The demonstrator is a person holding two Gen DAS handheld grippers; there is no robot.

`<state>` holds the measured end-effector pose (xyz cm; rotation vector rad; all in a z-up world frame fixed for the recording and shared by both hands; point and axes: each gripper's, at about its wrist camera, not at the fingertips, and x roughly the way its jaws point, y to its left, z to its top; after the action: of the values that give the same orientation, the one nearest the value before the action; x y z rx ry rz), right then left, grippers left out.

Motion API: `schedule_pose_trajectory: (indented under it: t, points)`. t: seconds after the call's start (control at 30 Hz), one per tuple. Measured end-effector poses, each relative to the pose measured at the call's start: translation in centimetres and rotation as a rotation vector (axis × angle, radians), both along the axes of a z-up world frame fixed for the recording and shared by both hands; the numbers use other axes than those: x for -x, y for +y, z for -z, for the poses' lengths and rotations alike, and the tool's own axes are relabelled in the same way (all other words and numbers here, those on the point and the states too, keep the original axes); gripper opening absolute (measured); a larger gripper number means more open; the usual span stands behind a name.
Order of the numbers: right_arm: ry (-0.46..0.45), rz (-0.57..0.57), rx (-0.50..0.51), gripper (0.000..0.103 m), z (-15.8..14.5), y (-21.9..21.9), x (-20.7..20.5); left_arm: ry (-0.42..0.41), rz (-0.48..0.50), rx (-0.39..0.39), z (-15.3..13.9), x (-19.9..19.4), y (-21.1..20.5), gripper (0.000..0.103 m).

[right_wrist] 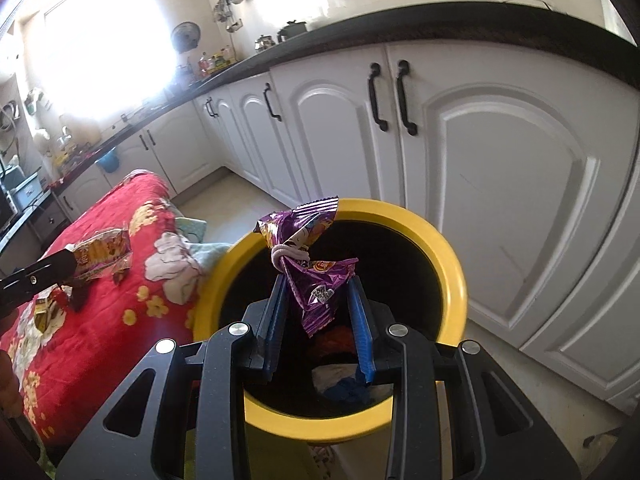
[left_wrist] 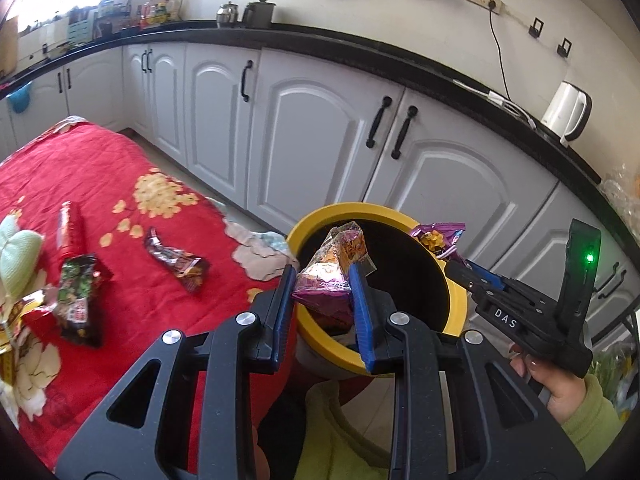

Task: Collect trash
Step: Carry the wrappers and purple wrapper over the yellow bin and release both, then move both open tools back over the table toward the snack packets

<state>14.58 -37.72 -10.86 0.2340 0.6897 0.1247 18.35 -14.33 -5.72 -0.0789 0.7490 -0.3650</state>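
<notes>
Left gripper point(left_wrist: 323, 280): clamps a crumpled wrapper point(left_wrist: 332, 276) between its fingers, over the bin point(left_wrist: 376, 360) rim.
Right gripper point(right_wrist: 318, 292): pinches a purple wrapper point(right_wrist: 310, 264), tied with a band, above the bin's mouth.

- Left gripper point(left_wrist: 322, 280): black frame with cut-out openings, round silver screws, ridged blue pads on both fingers.
- Right gripper point(right_wrist: 316, 292): same build. Seen from the left camera, white letters "DAS" and a lit green lamp on an upright black fin.
- Sleeve point(left_wrist: 588, 420): light green.
</notes>
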Motion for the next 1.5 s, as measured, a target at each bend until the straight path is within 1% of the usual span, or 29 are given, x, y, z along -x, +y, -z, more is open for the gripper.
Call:
schedule_pose_trajectory:
  t: [0.3,0.57,0.73,0.77,0.8,0.83,0.87,0.93,1.0,1.03,1.1,1.13,1.2,1.27,1.3,1.43,1.5]
  points:
    - [0.031,0.027,-0.027,0.029,1.5,-1.5,-0.1,0.029,0.053,-0.045,1.6,-1.8,-3.6,0.021]
    - [0.049,0.043,-0.046,0.029,2.4,-2.3,-0.2,0.077,0.079,-0.072,3.4,-3.3,-5.5,0.021]
    - [0.051,0.072,-0.063,0.029,2.4,-3.3,-0.1,0.09,0.092,-0.081,4.2,-4.0,-6.4,0.021]
    - [0.05,0.077,-0.065,0.029,2.3,-3.4,-0.1,0.09,0.092,-0.085,4.4,-4.1,-6.6,0.024]
    - [0.047,0.085,-0.065,0.031,2.3,-3.6,-0.1,0.095,0.089,-0.086,4.6,-4.3,-6.7,0.031]
    - [0.044,0.091,-0.065,0.032,2.2,-3.8,-0.1,0.1,0.091,-0.083,4.7,-4.5,-6.7,0.035]
    - [0.041,0.101,-0.067,0.035,2.1,-4.0,0.0,0.104,0.093,-0.08,4.8,-4.6,-6.8,0.042]
    - [0.037,0.115,-0.073,0.038,2.0,-4.4,0.0,0.103,0.09,-0.085,4.9,-4.5,-6.8,0.046]
    - [0.036,0.123,-0.074,0.043,2.0,-4.7,0.0,0.108,0.081,-0.083,5.0,-4.6,-6.6,0.054]
    - [0.036,0.128,-0.074,0.045,2.1,-4.7,0.1,0.113,0.076,-0.077,5.0,-4.6,-6.4,0.056]
    - [0.035,0.133,-0.078,0.051,2.0,-4.7,0.1,0.109,0.068,-0.074,4.8,-4.5,-6.0,0.066]
    - [0.034,0.135,-0.079,0.053,2.0,-4.7,0.1,0.106,0.063,-0.076,4.7,-4.4,-5.9,0.068]
    - [0.029,0.138,-0.08,0.058,1.9,-4.6,0.2,0.098,0.051,-0.079,4.5,-4.2,-5.5,0.083]
    - [0.023,0.141,-0.082,0.063,1.7,-4.5,0.2,0.091,0.042,-0.075,4.2,-4.0,-5.0,0.091]
    - [0.019,0.143,-0.082,0.066,1.6,-4.4,0.2,0.085,0.036,-0.074,4.0,-3.8,-4.7,0.092]
    - [0.002,0.143,-0.082,0.069,1.0,-4.0,0.3,0.059,0.012,-0.084,3.2,-2.9,-3.8,0.092]
    - [-0.009,0.142,-0.081,0.073,0.6,-3.7,0.4,0.049,-0.004,-0.08,2.9,-2.5,-3.1,0.092]
